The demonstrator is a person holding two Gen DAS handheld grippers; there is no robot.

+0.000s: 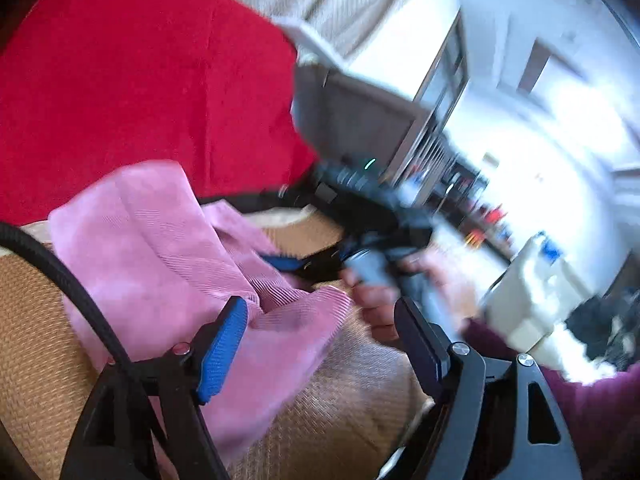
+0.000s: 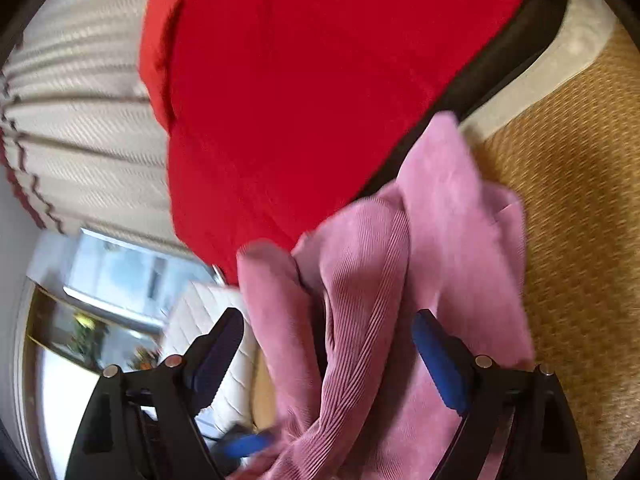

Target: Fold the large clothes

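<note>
Pink corduroy garment (image 1: 168, 264) bunched on woven straw mat (image 1: 36, 344), partly folded over itself, ribbed layers heaped and creased; red blanket (image 1: 132, 80) lying just behind, its edge touching or near the pink heap, cannot tell which. Left gripper (image 1: 320, 344) with jaws spread wide, nothing pinched; blue pad (image 1: 222, 354) riding over pink cloth, other finger clear above bare mat. Right gripper (image 2: 332, 360) likewise released, jaws apart, a ridge of corduroy (image 2: 360, 280) standing between them but not pressed by either pad. In left wrist view, right gripper seen from the side, carried by a hand (image 1: 376, 304) with maroon sleeve (image 1: 592, 412), blurred. Step in hand, by judgement: regrasp after a fold, next pair of corners or edge still to be picked. To do well: find a true hem or corner rather than a mid-cloth ridge; take one layer set only, not the whole heap; keep both grips on the same edge, well apart, so cloth hangs taut between. Lift clear of mat before carrying over, then lay down flat and smooth the creases. Keep off red blanket; a stray pinch there would drag it in. Heavy corduroy, likely to slip from a shallow bite, so deep grip advised.
</note>
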